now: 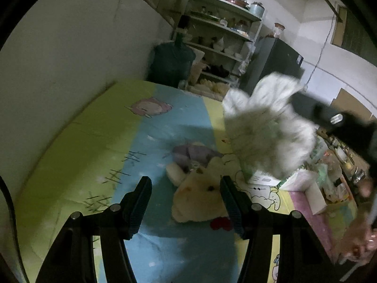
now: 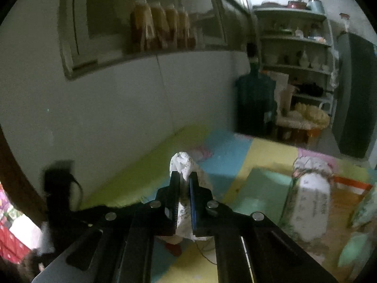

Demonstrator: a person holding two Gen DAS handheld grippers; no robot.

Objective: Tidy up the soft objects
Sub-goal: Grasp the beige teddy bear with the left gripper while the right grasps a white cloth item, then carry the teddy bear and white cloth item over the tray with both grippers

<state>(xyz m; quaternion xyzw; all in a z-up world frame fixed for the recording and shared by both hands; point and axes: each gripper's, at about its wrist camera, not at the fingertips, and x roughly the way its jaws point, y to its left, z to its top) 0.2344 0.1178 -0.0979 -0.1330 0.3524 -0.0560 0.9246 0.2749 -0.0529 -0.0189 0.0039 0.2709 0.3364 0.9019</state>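
Right wrist view is showing the right hand-held gripper (image 2: 184, 176) pinching a white fluffy toy (image 2: 182, 162), limp and light, by one thin end. Ahead of the open left hand-held gripper (image 1: 186, 181), a cream plush (image 1: 200, 200) is lying on the mat (image 1: 70, 146); its soft body suits a mid-body grip.

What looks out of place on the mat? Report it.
The cream plush toy lies flopped on the mat, a purple soft toy heaped against it. The right gripper holds the white fluffy toy by one pinched end.
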